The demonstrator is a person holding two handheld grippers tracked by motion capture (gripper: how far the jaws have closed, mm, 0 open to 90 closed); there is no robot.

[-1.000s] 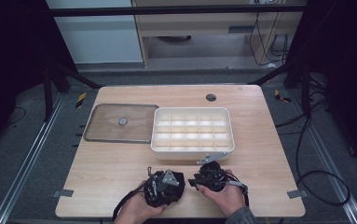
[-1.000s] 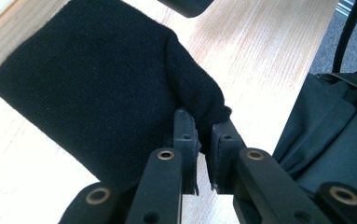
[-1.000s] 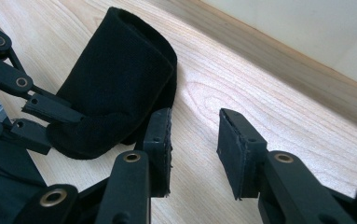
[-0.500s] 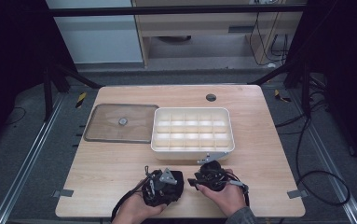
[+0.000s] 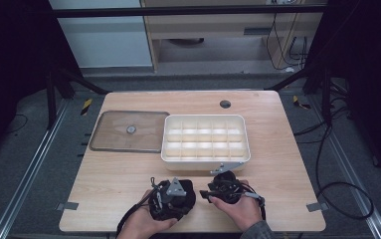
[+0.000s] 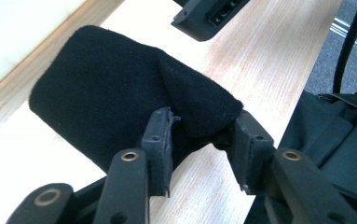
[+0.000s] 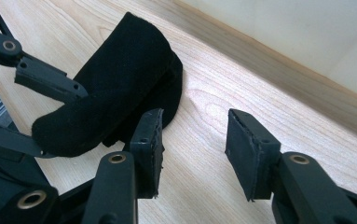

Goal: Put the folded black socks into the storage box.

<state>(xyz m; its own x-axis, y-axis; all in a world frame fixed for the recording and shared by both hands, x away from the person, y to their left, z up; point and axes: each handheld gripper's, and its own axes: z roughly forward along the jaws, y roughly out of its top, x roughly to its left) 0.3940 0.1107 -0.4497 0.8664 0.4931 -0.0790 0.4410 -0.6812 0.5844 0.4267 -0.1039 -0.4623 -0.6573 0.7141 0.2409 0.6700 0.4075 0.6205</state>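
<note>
In the middle of the high view, a white divided tray sits on the wooden table with its compartments bare, and a clear lid lies flat just left of it. At the bottom centre, a folded black cloth rests on the table between the two grippers. The left gripper has just been opening, a fold of the cloth still between its parted jaws, while the right gripper, also just opening, holds nothing, the cloth just beside its left jaw; no writing is legible.
</note>
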